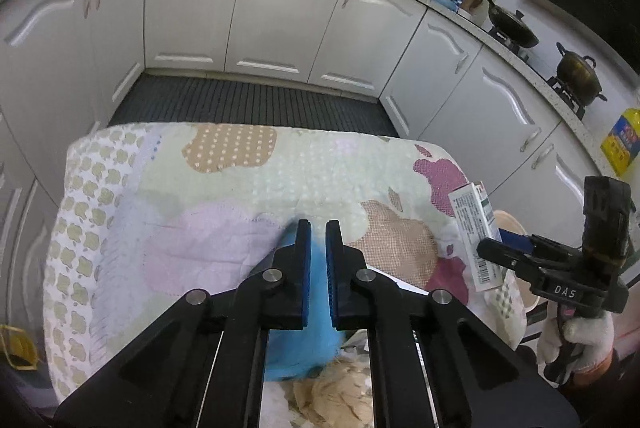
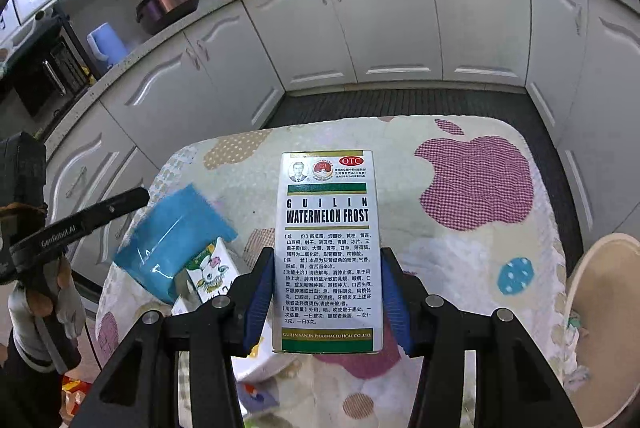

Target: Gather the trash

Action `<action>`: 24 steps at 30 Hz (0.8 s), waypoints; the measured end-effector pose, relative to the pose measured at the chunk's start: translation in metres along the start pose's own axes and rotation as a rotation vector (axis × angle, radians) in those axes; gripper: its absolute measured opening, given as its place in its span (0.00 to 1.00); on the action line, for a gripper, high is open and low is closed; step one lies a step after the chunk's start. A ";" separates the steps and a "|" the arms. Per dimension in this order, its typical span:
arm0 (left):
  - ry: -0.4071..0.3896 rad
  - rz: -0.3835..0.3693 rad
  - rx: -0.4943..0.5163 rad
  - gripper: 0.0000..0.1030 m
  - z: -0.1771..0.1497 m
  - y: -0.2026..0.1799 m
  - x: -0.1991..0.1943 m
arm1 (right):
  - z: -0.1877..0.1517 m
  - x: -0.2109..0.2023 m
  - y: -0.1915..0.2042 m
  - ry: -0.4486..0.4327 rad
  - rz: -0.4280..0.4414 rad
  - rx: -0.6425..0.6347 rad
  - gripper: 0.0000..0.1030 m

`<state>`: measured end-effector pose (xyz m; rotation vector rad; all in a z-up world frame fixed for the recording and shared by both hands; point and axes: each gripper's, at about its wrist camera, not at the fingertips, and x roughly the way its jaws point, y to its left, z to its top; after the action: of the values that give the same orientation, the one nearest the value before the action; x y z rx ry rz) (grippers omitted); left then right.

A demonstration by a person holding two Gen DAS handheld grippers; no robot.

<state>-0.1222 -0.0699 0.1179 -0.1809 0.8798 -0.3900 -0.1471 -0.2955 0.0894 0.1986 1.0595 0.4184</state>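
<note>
Clamping the medicine box (image 2: 328, 252), the right gripper (image 2: 327, 298) fingers press its sides — left gripper (image 1: 318, 228) fingers pinch a blue wrapper (image 1: 304, 340).

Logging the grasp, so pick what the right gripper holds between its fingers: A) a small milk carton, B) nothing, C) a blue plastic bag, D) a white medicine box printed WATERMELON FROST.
D: the right gripper is closed on both sides of the white medicine box, held above the patterned cloth.

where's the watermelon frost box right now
The watermelon frost box is clamped in the right gripper above the quilted table cover, right of the blue bag.
</note>
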 end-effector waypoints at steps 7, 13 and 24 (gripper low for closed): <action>0.057 -0.024 -0.086 0.15 -0.014 0.017 0.001 | -0.009 -0.011 -0.001 -0.001 0.031 -0.019 0.48; 0.101 0.034 -0.069 0.63 -0.030 0.025 0.007 | -0.014 -0.012 -0.011 -0.003 0.047 -0.003 0.48; 0.128 0.140 -0.051 0.51 -0.051 0.044 0.046 | -0.018 -0.013 -0.013 0.009 0.036 -0.004 0.48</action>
<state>-0.1238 -0.0479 0.0392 -0.1411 1.0232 -0.2506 -0.1651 -0.3136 0.0869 0.2130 1.0647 0.4543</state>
